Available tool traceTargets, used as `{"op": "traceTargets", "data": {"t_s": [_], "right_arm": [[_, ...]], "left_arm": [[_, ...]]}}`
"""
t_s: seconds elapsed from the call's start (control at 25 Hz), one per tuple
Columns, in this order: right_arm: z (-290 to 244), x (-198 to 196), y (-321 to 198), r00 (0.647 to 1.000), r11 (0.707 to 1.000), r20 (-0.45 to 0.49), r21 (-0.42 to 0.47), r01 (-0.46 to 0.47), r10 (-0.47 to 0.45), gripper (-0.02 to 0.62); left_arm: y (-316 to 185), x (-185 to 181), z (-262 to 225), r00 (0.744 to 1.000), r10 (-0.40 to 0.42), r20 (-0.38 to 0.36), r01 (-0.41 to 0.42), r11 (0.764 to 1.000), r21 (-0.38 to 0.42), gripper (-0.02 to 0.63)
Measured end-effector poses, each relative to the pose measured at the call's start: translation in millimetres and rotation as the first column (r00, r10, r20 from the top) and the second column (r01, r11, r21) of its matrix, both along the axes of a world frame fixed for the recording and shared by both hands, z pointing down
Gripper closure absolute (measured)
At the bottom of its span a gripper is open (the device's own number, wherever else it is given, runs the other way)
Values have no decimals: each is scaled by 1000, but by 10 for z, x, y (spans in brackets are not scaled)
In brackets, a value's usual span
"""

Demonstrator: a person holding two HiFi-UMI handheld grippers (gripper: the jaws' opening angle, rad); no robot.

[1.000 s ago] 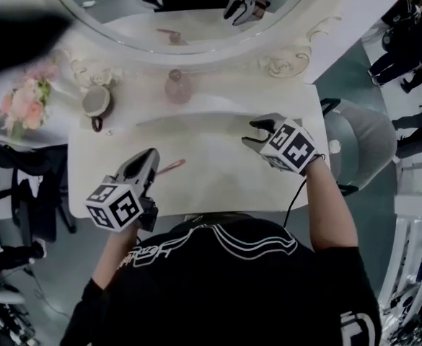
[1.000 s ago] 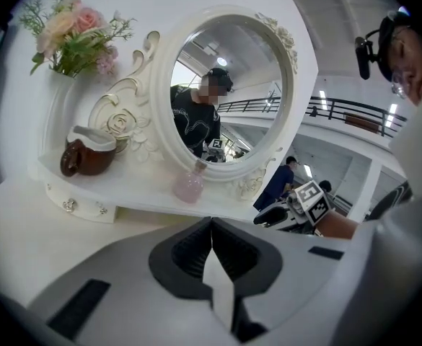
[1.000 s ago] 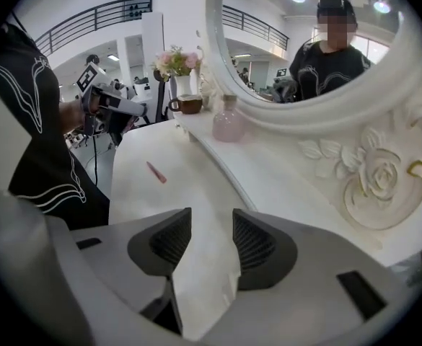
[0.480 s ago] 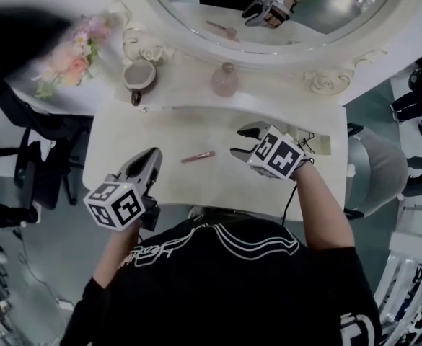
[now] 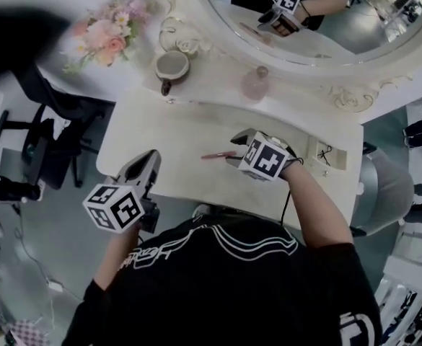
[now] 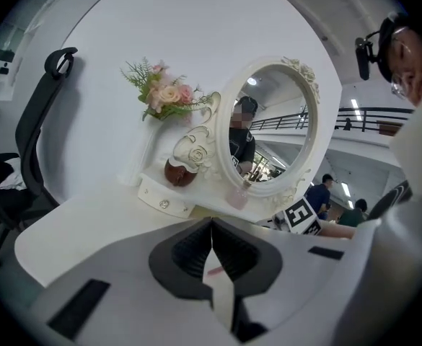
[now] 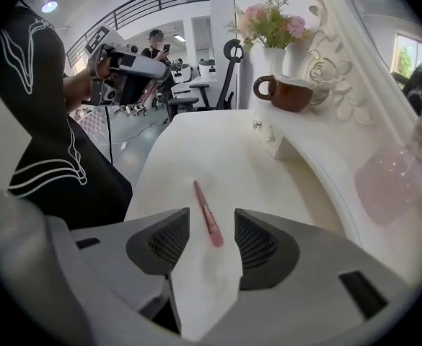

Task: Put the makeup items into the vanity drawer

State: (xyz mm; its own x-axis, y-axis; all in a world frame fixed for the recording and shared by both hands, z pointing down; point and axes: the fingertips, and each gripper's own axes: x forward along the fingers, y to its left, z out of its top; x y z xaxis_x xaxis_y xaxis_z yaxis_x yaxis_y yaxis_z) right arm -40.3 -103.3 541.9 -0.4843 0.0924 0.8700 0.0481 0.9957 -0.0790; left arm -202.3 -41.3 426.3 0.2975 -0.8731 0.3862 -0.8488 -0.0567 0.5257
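Listing what we find at the vanity, item by item:

1. Pink makeup stick (image 7: 202, 200): slim and lying flat on the white desk (image 5: 160, 143), about mid-desk and well apart from the raised back shelf. Its near end sits between the tips of the right tongs.

2. Right tongs (image 7: 212, 225): tilted steeply down over the stick, spread, having just been opening. The stick lies in the gap and neither pad touches it. We judge the spread is there to straddle so thin a thing before closing across its width.

3. Left tongs (image 6: 212, 236): pressed together with nothing pinched, held off the near-left edge of the desk (parked, we think, to stay clear of the working side and be free for the drawer).

4. Drawer front (image 6: 159, 199): small, with knobs, set under the back shelf, and closed as far as we can tell. We take it for the vanity drawer, so it would need pulling open before anything goes in.

5. Shelf items under the oval mirror (image 5: 319, 27): a brown cup (image 5: 172, 65), a pink bottle (image 5: 255, 85) and flowers (image 5: 104, 38). Whether the bottle counts as makeup we cannot say.

Status: the stick is not yet gripped, and we see nothing stowed
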Motion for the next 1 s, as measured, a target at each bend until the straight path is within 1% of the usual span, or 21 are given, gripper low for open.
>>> {"op": "traceTargets", "data": {"t_s": [0.28,0.48,0.72,0.92,1.0], "right_arm": [[329,-147,72,994,996,-62,5,88,-88,385],[451,-180,107,990,993,-79,-5,115,-115,393],[509,-230,89,985,988,-88,26,151,-148,459],[520,-208,150,978,983,-103,10,181,-179,516],[516,-215,165,977,982,-103,12,188,-186,522]], "left_arm": [[168,-212,49,999,-51,12,52,998,-22,583],[247,-299,85,997,-75,19,76,997,-34,583],[295,-353,121,996,-82,20,83,996,-41,583],[309,-340,130,997,-81,14,82,996,-44,583],[316,-340,124,996,-83,17,84,995,-46,583]]}}
